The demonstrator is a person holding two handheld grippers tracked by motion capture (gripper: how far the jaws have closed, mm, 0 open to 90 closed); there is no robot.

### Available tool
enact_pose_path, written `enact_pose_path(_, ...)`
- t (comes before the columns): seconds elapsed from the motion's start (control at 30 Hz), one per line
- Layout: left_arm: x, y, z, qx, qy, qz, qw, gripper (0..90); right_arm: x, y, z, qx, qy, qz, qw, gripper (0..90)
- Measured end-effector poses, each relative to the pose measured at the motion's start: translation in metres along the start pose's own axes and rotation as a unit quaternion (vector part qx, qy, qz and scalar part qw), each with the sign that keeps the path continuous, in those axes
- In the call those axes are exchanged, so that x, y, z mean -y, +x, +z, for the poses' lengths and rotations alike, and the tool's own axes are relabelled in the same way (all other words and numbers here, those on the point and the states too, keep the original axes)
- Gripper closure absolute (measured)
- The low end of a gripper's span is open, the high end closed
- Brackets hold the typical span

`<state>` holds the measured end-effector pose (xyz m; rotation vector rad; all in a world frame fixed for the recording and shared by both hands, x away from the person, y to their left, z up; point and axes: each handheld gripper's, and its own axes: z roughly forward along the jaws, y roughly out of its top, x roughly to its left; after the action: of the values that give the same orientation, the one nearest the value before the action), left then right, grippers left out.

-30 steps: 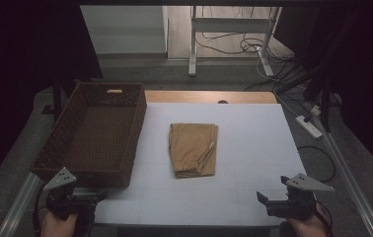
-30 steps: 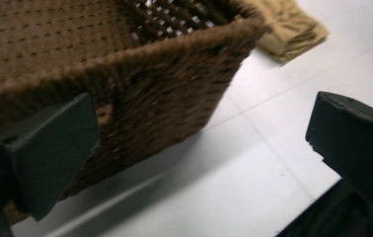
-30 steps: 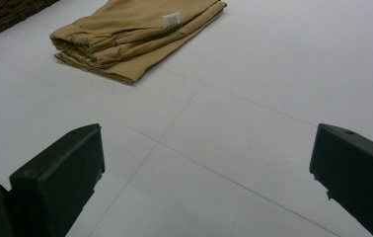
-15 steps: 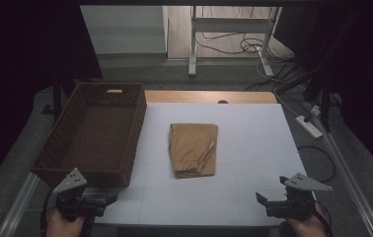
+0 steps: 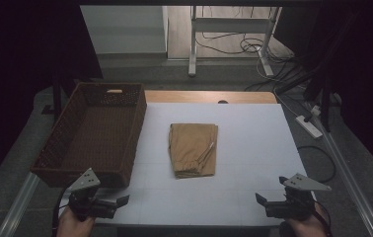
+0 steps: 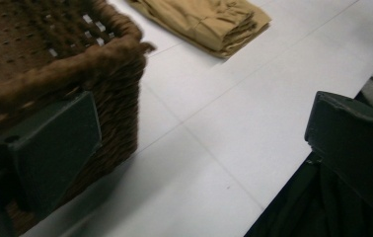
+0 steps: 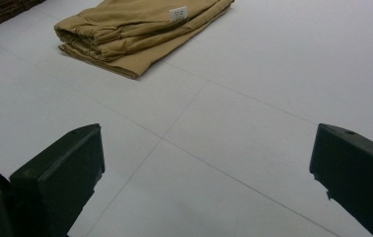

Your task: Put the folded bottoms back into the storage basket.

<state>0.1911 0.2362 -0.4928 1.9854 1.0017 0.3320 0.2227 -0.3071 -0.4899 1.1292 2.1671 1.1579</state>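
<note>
A white table (image 5: 253, 197) seen from above, with a person's two hands entering at the near edge, each holding a two-jaw gripper. In the middle of the table lies a folded pair of tan trousers (image 5: 193, 149), its long axis running straight away from the person, the bunched waistband end nearest them. A small white label (image 7: 178, 13) lies on top of the cloth. To the left stands a brown wicker basket (image 5: 51, 148), empty, just beside the trousers but not touching them.

The left gripper (image 5: 121, 201) hovers at the near left corner of the table, right by the basket's near right corner; in the left gripper view that corner sits just behind one jaw. Its jaws stand wide apart, holding nothing. The right gripper (image 5: 259, 199) hovers at the near right edge, jaws likewise spread and empty, over bare table.

The trousers lie ahead of both grippers, well apart from each, and roughly midway between them. From the left gripper they sit forward and to the right; from the right gripper, forward and to the left. Neither hand looks clearly nearer. Reaching the near end would likely mean both moving forward and inward.
</note>
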Motion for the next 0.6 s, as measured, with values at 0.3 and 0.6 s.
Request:
enact_pose_path(0.3, -0.006, -0.009, 0.013, 0.021, -0.001, 0.008, 0.9997, 0.0, 0.000, 0.000, 0.000, -0.002, 0.001, 0.000, 1.0000, 1.1)
enact_pose_path(0.6, -0.014, -0.020, 0.025, 0.040, -0.007, 0.014, 0.9991, 0.0, 0.000, 0.000, 0.001, -0.004, 0.003, -0.002, 1.0000, 1.1)
